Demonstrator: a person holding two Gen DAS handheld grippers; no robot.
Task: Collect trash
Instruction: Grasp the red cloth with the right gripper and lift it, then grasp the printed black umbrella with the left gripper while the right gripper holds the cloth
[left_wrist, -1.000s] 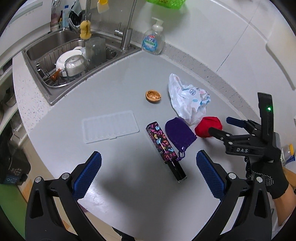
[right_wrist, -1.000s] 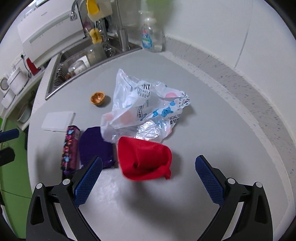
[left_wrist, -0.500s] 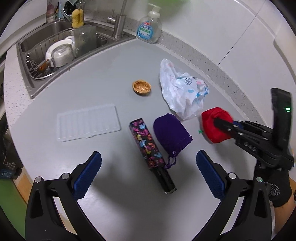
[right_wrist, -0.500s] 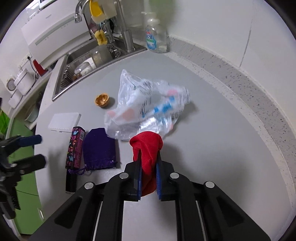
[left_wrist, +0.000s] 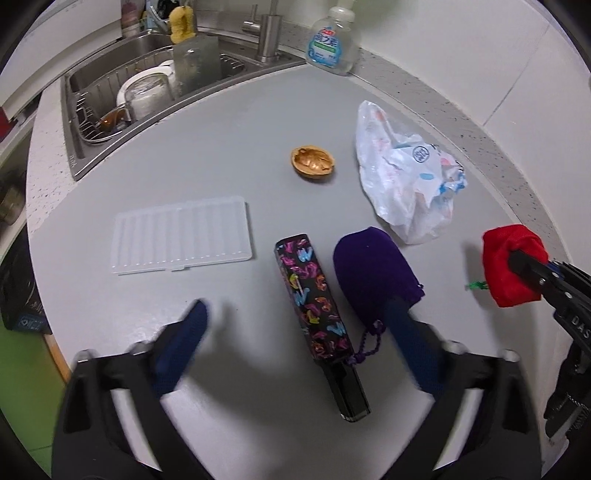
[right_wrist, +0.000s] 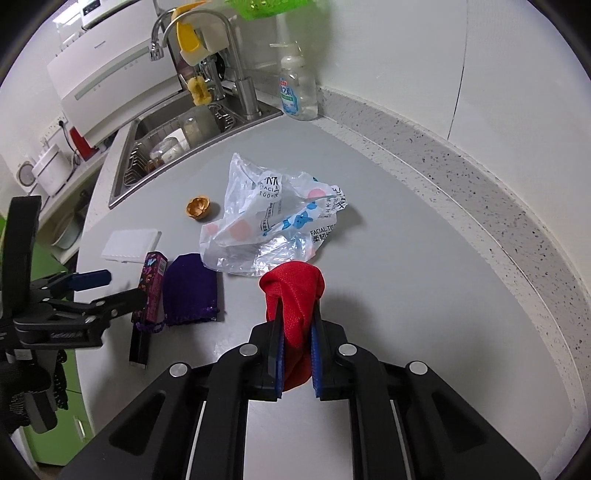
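My right gripper (right_wrist: 295, 325) is shut on a red cloth pouch (right_wrist: 293, 291) and holds it above the grey counter; the pouch also shows in the left wrist view (left_wrist: 511, 266). A crumpled plastic tissue bag (right_wrist: 273, 221) lies behind it, and shows in the left wrist view (left_wrist: 406, 181). A walnut shell half (left_wrist: 314, 162) lies mid-counter. My left gripper (left_wrist: 295, 325) is open and empty, over a patterned black folding umbrella (left_wrist: 317, 314) and a purple pouch (left_wrist: 373, 269).
A clear plastic lid (left_wrist: 183, 234) lies at the left. A sink (left_wrist: 147, 85) with dishes and a soap bottle (left_wrist: 330, 40) stand at the back. The counter edge runs at the lower left. A small green scrap (left_wrist: 476, 285) lies near the red pouch.
My right gripper closed on the red pouch and lifted it off the counter. My left gripper moved forward over the umbrella and its fingers have come somewhat closer together.
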